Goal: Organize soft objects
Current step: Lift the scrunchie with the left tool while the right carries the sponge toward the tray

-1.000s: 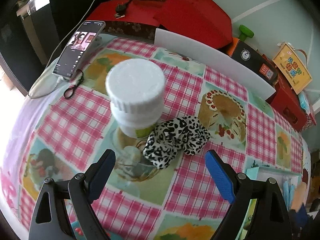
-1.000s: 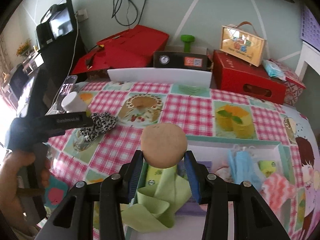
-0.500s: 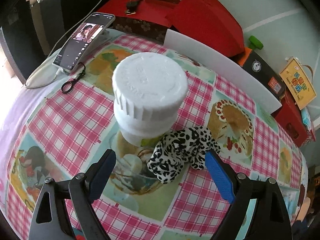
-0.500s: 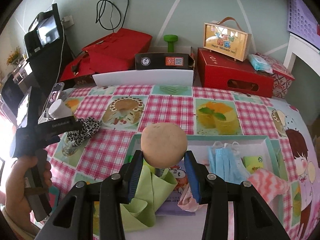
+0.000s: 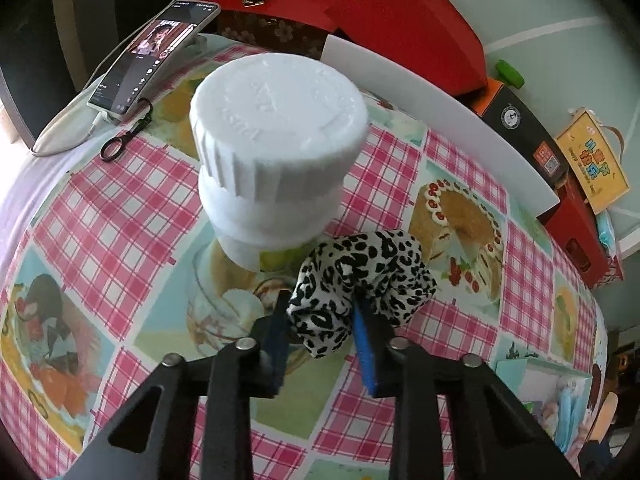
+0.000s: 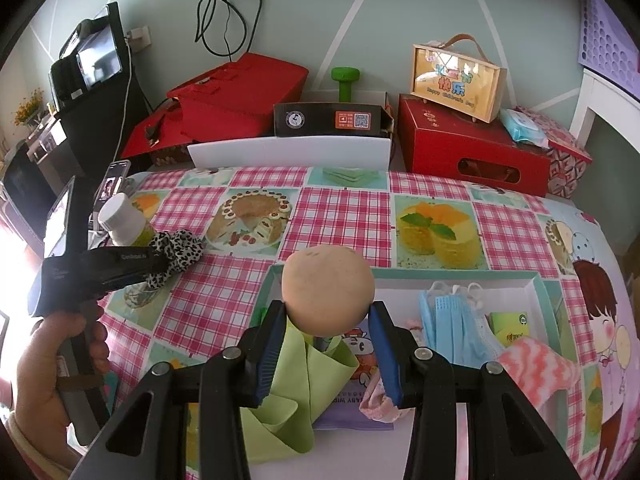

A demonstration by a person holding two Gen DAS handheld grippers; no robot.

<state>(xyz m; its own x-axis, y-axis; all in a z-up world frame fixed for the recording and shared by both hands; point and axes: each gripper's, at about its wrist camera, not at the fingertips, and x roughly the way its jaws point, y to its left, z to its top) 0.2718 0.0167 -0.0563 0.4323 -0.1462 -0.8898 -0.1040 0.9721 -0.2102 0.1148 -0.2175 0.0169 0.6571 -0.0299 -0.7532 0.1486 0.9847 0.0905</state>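
Note:
My left gripper [image 5: 320,320] is shut on a black-and-white leopard-print scrunchie [image 5: 360,280], which lies on the checked tablecloth right beside a white-capped bottle [image 5: 276,152]. In the right wrist view the scrunchie [image 6: 176,248] shows at the tip of the left gripper [image 6: 160,266]. My right gripper [image 6: 326,320] is shut on a round tan soft ball [image 6: 328,290] and holds it over the left part of a white tray [image 6: 536,280]. The tray holds a green cloth [image 6: 292,392], blue face masks [image 6: 452,320], a pink knit piece [image 6: 536,368] and a green packet [image 6: 510,326].
A phone [image 5: 156,52] on a stand and a black clip [image 5: 120,142] sit at the table's far left. A white board [image 6: 290,152], red boxes [image 6: 472,144], a black box [image 6: 328,120] and a green dumbbell [image 6: 346,82] stand behind the table. The person's hand [image 6: 52,368] holds the left gripper.
My left gripper has moved forward and closed on the scrunchie; it was open before. My right gripper still holds the ball and has risen slightly over the tray.

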